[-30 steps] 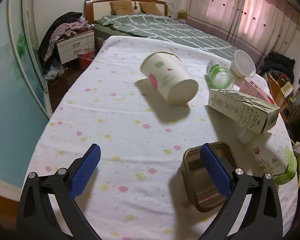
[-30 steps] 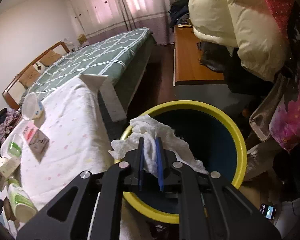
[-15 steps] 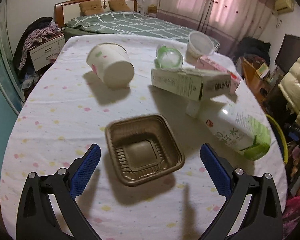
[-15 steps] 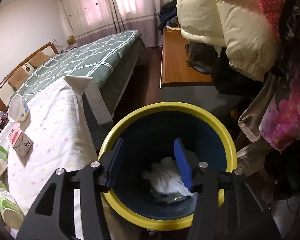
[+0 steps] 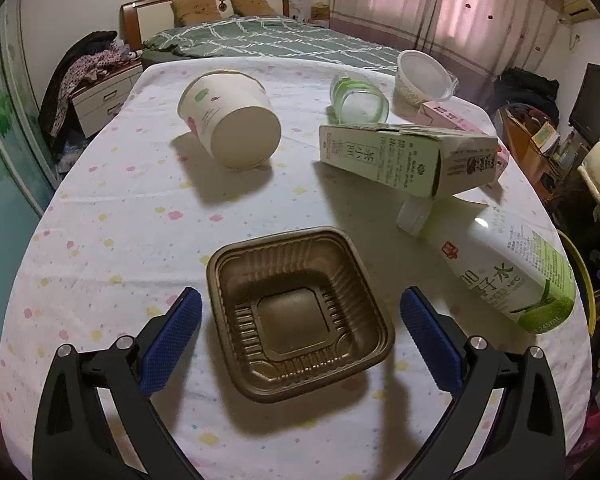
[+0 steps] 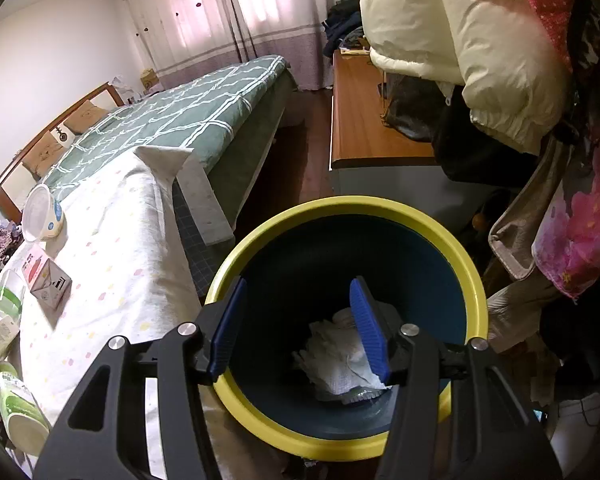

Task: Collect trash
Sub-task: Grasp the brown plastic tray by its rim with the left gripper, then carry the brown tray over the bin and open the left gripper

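My left gripper is open, its blue pads on either side of an empty brown plastic tray on the dotted tablecloth. Behind the tray lie a paper cup on its side, a green carton, a coconut-water bottle, a green-lidded glass container and a clear plastic bowl. My right gripper is open and empty above a yellow-rimmed blue trash bin. A crumpled white tissue lies in the bin's bottom.
A pink carton and the clear bowl lie on the table in the right wrist view. A green bed, a wooden bench and hanging coats surround the table. The bin's rim shows at the table's right edge.
My right gripper opened and let the white tissue fall into the bin. My left gripper swung right and closer, so the brown tray now sits between its open fingers.
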Available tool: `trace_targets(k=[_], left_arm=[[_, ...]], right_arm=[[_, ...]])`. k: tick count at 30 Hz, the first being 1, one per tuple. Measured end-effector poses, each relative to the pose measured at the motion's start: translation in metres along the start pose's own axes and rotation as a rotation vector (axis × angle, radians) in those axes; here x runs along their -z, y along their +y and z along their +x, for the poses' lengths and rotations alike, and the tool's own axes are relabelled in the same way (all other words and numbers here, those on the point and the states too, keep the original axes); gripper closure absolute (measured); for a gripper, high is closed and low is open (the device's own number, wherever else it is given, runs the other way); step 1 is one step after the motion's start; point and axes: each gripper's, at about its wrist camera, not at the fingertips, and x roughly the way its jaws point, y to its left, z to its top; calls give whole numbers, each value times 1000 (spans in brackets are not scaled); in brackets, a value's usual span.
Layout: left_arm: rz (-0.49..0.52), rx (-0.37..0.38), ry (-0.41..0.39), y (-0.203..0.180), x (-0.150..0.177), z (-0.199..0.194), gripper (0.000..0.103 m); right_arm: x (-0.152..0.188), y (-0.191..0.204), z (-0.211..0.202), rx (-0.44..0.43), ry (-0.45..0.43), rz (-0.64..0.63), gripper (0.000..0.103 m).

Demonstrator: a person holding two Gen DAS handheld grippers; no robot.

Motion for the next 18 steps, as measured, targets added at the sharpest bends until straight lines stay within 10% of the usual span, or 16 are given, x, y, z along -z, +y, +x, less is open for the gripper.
trace_targets(k=[4, 18], left_arm=[[1, 3, -2, 0, -2, 0, 26], [99, 79, -87, -42, -9, -51, 26]], right_arm=[[0, -1, -1, -6, -2, 0, 52], [5, -14, -7, -19, 0, 7, 52]])
